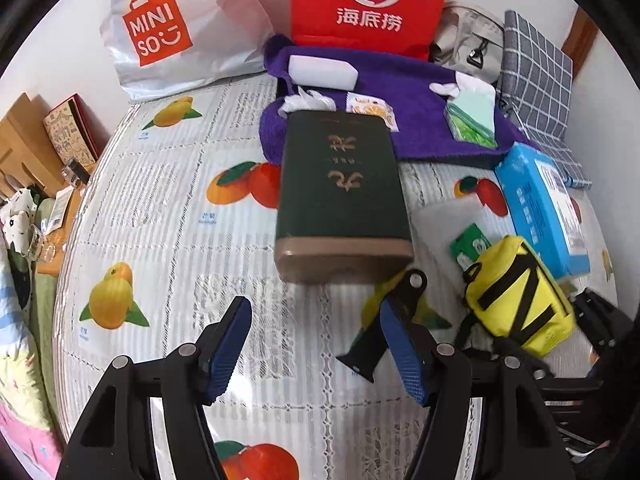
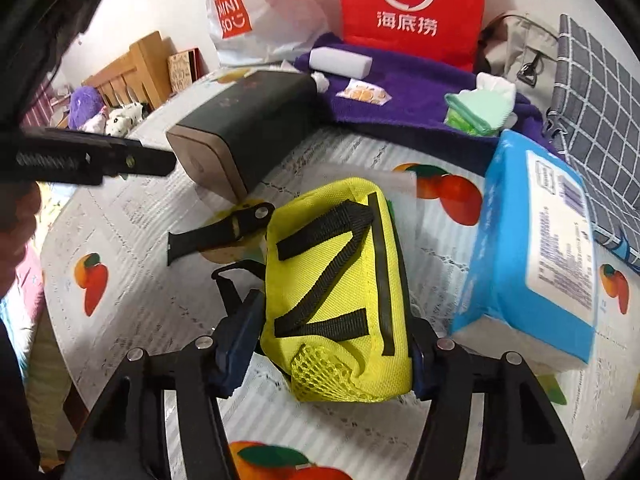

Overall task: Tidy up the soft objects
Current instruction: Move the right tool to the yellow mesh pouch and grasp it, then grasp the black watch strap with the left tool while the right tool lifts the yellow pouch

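A yellow pouch [image 2: 340, 292] with black straps lies on the fruit-print sheet between the fingers of my right gripper [image 2: 332, 340], which is shut on its near end. It also shows in the left wrist view [image 1: 520, 292] at the right. My left gripper [image 1: 316, 344] is open and empty above the sheet, short of a dark green box [image 1: 340, 196]. A black strap piece [image 1: 384, 332] lies by its right finger. A blue tissue pack [image 2: 536, 248] lies right of the pouch. A purple towel [image 1: 404, 92] at the back carries a white block [image 1: 324, 70] and a green packet [image 1: 472, 120].
A red bag [image 1: 370, 4] and a white Miniso bag [image 1: 176, 28] stand at the wall. A grey checked cushion [image 1: 536, 76] and a beige backpack [image 1: 468, 36] lie at the back right. A wooden bed frame [image 2: 132, 72] and plush toys [image 2: 104, 112] are at the left.
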{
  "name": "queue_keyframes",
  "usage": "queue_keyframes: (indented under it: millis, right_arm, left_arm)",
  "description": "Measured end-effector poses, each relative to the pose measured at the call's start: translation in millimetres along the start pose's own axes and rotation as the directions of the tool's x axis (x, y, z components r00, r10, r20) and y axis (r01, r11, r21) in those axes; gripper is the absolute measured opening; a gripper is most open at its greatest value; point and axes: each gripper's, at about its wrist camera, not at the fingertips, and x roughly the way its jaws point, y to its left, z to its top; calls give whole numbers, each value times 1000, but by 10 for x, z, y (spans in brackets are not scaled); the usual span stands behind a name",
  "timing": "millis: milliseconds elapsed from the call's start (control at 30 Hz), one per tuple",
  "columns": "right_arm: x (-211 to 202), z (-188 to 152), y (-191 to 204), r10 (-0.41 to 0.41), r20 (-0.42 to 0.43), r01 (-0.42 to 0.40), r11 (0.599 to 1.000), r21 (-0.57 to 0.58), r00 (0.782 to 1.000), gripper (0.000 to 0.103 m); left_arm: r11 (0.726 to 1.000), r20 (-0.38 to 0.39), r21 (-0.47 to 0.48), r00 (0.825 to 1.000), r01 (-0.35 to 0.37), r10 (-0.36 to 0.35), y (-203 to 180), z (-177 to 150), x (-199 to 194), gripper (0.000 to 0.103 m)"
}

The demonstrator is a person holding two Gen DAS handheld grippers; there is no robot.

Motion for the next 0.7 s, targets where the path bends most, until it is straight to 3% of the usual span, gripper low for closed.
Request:
queue_keyframes:
  millis: [133, 167, 233, 433, 467, 533, 600, 700]
  right_arm:
    - [-202, -56, -60, 23, 34, -24, 999, 24, 999, 58]
    - [-239, -74, -80, 30, 36, -31, 999, 35, 999, 49]
    - [-290, -115, -138, 43, 35, -45, 997, 60, 998, 41]
    - [-233, -292, -182, 35, -9, -35, 997, 65, 999, 40]
    - [-227, -308, -181, 46, -12, -45, 997, 68, 999, 44]
    - [-215, -322, -170, 59, -18, -58, 996, 73, 998, 60]
    - [-198, -318, -145, 43, -19, -42, 996, 75, 999, 69]
    - [-160, -303, -92, 43, -28, -40, 995, 90, 999, 76]
  left_arm:
    - [1000, -16, 26, 1000, 10, -9, -68, -93, 67, 65]
    - [1000, -20, 28, 1000, 14, -13, -85, -109, 85, 65]
    - [999, -38, 45, 999, 25, -23, -147, -140, 161, 65]
    - [996, -57, 78, 998, 45, -41, -295, -199, 337, 65]
    - [995, -58, 82, 997, 51, -46, -312, -202, 363, 65]
    - [994, -60, 97, 997, 56, -50, -354, -208, 424, 65]
    - [992, -41, 126, 999, 25, -20, -402, -214, 455, 65]
    - [989, -35, 147, 999, 23, -18, -431, -235, 438, 60]
